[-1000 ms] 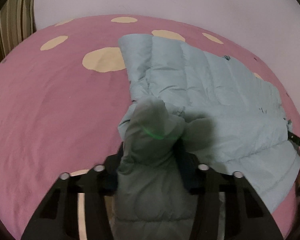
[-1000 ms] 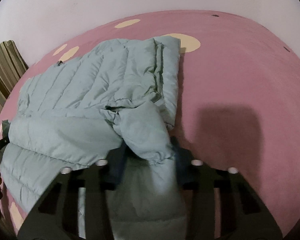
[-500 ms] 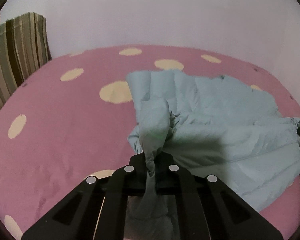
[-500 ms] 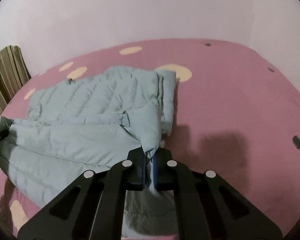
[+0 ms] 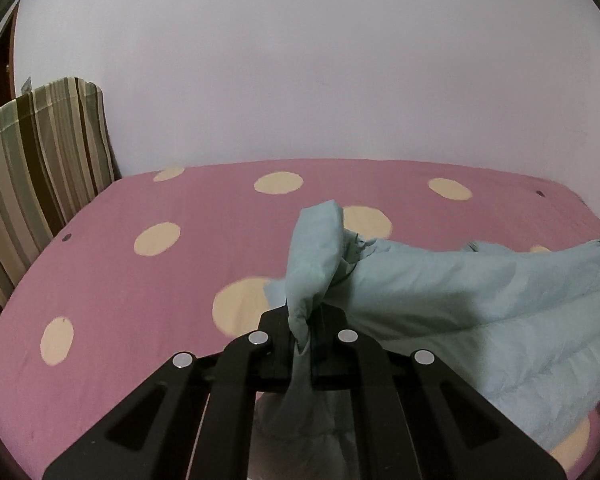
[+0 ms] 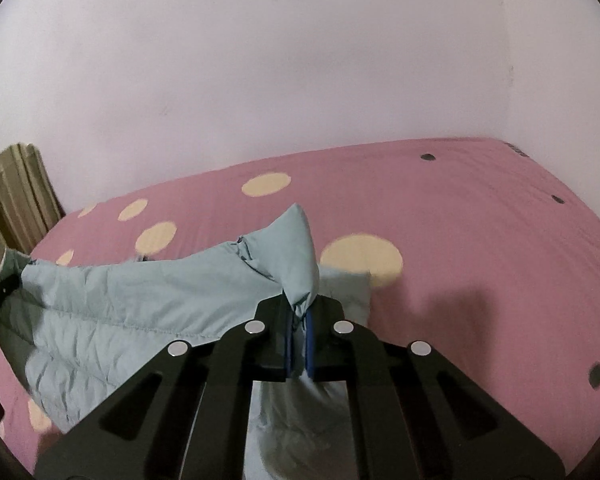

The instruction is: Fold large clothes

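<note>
The left tool (image 5: pixel 302 330) is clamping one bunched corner of the pale blue quilted jacket (image 5: pixel 440 292); the right tool (image 6: pixel 298 328) is pinching the opposite corner. The jacket (image 6: pixel 140 304) is hanging stretched and wrinkled between them, above the pink dotted bed (image 5: pixel 140 280).

A pale blue quilted puffer jacket (image 5: pixel 480 300) (image 6: pixel 140 304) hangs lifted above the bed, pinched at two bunched corners, one at each side. Its near edge is stretched between them, and the creased fabric sags below toward the mattress.
</note>
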A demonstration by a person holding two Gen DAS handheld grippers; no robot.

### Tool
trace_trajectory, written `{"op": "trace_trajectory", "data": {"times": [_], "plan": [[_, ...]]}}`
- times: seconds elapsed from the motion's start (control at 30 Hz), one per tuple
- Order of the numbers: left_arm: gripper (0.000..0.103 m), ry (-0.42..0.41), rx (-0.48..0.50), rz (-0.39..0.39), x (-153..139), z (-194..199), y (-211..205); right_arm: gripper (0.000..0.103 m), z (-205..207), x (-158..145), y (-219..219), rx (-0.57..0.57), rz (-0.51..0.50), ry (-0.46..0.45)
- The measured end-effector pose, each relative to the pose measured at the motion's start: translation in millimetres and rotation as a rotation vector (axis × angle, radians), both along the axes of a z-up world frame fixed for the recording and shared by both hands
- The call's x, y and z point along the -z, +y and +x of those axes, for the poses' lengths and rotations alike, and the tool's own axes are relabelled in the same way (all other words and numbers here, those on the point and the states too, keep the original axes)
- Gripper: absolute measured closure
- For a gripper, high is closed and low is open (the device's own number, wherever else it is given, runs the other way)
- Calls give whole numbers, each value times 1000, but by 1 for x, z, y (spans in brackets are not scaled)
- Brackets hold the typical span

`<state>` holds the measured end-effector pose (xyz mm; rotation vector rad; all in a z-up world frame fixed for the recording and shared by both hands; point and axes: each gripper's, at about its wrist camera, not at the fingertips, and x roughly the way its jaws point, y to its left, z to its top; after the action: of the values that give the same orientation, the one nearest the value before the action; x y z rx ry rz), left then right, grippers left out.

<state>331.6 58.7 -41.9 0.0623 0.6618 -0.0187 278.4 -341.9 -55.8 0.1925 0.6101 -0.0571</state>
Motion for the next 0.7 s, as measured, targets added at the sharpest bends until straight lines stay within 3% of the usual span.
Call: {"op": "trace_trajectory", "data": {"times": [0.23,0.5,0.7], "plan": [[99,100,-60,73,44,78,-14,99,79,31,0,14,-20,85],[99,211,-96,144,109,111,-17,98,126,94,2,3,-43,227],[98,238,-94,146,135,117,-19,96,139,130,4,5,-45,301]]}}
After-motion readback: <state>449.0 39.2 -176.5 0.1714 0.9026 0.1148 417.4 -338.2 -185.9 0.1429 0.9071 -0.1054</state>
